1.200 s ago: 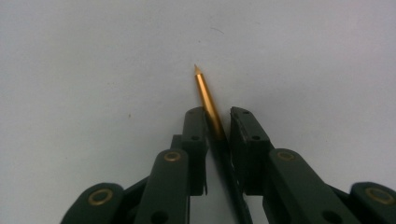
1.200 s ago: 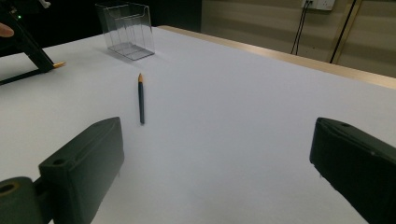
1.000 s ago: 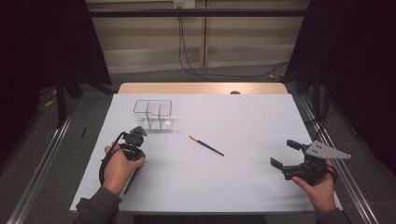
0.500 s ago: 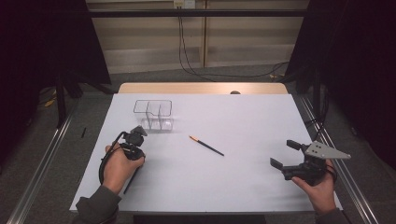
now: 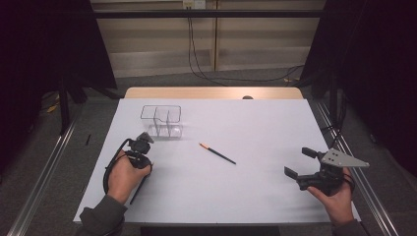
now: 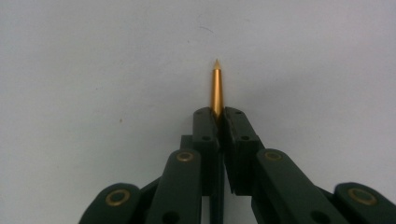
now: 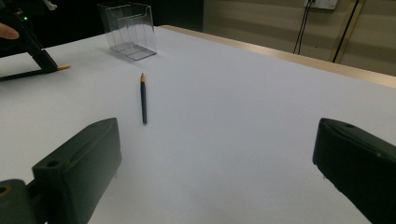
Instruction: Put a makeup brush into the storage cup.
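So the left gripper (image 5: 141, 146) has its jaws clamped on a thin dark pen with a gold, pointed tip (image 6: 217, 91), and that tip pokes straight out past the pads, just above the white table. Its dark shaft trails back under the hand toward the table's near edge. It's sitting on the table's left side, just in front of the clear box.

A white table (image 5: 255, 196) stands on grey floor (image 5: 44, 162) before a pale wall (image 5: 255, 44).
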Demonstrator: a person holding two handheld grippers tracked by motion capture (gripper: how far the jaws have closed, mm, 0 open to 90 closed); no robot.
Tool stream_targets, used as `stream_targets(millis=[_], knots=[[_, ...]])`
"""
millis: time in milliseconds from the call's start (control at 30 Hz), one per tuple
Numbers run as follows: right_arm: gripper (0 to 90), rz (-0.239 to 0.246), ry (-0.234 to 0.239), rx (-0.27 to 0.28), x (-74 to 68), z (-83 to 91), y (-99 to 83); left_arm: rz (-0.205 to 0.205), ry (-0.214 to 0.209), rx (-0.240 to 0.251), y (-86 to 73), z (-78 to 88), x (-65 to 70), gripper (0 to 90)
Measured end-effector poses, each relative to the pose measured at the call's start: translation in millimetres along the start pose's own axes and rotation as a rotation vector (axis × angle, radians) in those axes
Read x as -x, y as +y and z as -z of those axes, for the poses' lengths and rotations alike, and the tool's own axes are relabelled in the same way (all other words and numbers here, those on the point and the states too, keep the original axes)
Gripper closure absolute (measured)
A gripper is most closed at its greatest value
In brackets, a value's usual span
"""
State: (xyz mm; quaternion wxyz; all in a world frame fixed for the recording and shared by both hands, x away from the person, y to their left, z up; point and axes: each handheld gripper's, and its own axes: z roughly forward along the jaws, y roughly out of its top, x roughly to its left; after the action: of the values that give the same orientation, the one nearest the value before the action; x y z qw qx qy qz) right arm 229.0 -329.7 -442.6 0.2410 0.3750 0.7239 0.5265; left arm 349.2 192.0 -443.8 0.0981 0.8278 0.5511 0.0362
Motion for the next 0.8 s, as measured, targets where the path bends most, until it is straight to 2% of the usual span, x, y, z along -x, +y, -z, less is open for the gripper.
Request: stream_targets(millis=[100, 133, 500, 800], knots=[[0.0, -0.003, -0.002, 0.002, -0.1, 0.3, 0.0, 0.001, 0.003, 0.005, -0.1, -0.1, 0.8, 84.4], [0.0, -0.002, 0.0, 0.003, -0.2, 0.1, -0.2, -0.01, 0.002, 0.002, 0.1, 0.2, 0.3, 84.4], [0.0, 0.0, 0.017, 0.008, 0.3, 0.7, -1.1, -0.017, -0.036, 0.01, -2.2, 2.7, -4.6, 84.4], [0.0, 0.001, 0.015, 0.01, 0.3, 1.4, -0.8, -0.018, -0.046, 0.048, -2.4, 4.5, -5.8, 84.4]])
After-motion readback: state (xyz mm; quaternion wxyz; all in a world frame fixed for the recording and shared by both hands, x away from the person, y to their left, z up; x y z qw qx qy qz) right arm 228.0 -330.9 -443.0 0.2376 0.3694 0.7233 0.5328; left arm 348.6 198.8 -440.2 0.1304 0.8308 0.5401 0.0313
